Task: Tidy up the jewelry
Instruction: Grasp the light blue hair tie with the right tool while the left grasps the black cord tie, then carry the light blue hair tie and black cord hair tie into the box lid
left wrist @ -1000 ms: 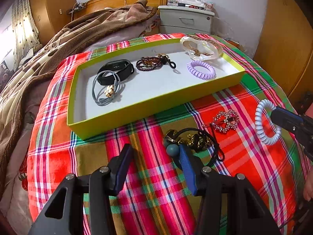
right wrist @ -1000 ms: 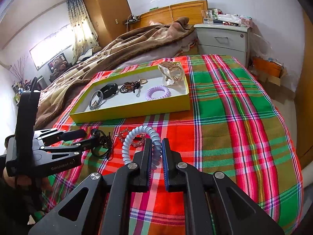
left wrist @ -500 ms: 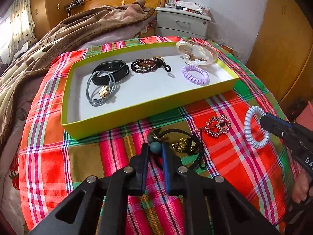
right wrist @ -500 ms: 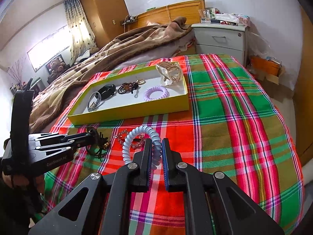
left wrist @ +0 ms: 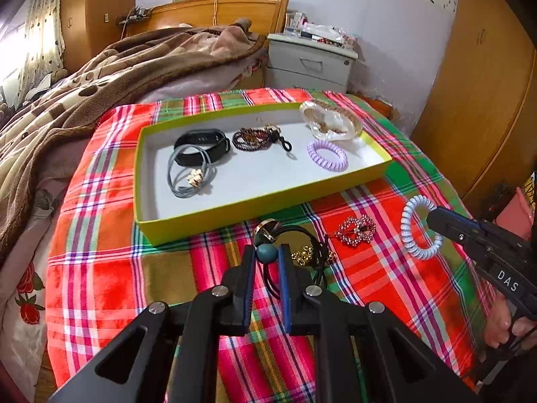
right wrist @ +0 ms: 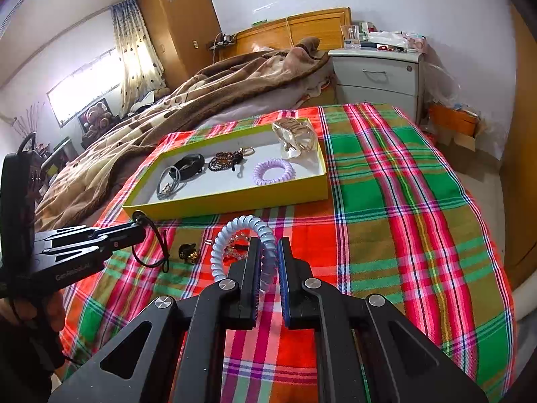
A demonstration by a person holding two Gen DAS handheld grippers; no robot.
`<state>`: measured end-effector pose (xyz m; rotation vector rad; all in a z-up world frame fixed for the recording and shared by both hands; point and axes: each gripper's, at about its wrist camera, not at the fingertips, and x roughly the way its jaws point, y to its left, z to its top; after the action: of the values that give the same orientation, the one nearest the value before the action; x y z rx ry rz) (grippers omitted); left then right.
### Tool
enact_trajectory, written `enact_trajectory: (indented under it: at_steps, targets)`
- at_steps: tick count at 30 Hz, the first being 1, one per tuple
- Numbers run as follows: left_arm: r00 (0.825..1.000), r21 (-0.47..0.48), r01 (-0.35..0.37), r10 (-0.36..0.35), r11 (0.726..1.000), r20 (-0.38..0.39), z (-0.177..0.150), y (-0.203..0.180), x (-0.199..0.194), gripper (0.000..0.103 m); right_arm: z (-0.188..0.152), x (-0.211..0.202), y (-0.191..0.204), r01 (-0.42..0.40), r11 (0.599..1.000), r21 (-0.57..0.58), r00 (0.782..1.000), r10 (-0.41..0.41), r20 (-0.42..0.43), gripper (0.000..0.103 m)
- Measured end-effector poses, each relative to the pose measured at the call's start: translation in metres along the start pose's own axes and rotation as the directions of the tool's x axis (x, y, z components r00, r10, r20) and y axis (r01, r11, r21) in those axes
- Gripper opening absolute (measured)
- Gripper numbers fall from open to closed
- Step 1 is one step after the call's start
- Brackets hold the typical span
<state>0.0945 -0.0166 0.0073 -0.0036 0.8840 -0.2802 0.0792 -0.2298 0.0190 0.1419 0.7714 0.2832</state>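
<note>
Left claw (left wrist: pixel 266 253) grips teal bead (left wrist: pixel 266 253); brooch (left wrist: pixel 356 230) beside.

Both grippers black, angular plastic; fingers (left wrist: pixel 284 278) lined with blue pads; silver screws at pivots; white lettering on side bodies.

left wrist: close, facing headboard | right wrist: likewise | shared: yellow tray (left wrist: pixel 235 209)

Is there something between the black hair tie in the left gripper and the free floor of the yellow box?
Only the box's near wall stands between the hair tie and the bare floor behind it; the left gripper must lift the tie over.
</note>
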Motion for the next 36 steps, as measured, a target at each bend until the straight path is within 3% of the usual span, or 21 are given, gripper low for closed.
enact_trajectory:
  at_steps: [7,19,30,36]
  targets:
    - [0.999,-0.021,-0.001,0.002,1.0,0.046,0.006,0.012,-0.021,0.014,0.008,-0.006,0.008,0.001,1.0,-0.008,1.0,-0.001,0.025,0.01]
    - [0.993,-0.052,-0.061,0.066,0.997,0.1,0.024,0.044,-0.042,0.014,0.043,0.006,0.03,-0.01,0.998,-0.055,0.999,0.013,0.053,0.01]
    - [0.99,-0.09,-0.09,0.098,0.992,0.099,0.045,0.067,-0.028,0.014,0.08,0.068,0.043,-0.034,0.997,-0.075,0.999,0.032,-0.021,0.01]
    - [0.995,-0.117,-0.071,0.078,0.991,0.06,0.053,0.072,-0.002,0.014,0.086,0.103,0.047,-0.042,0.994,-0.098,0.995,0.033,-0.09,0.01]
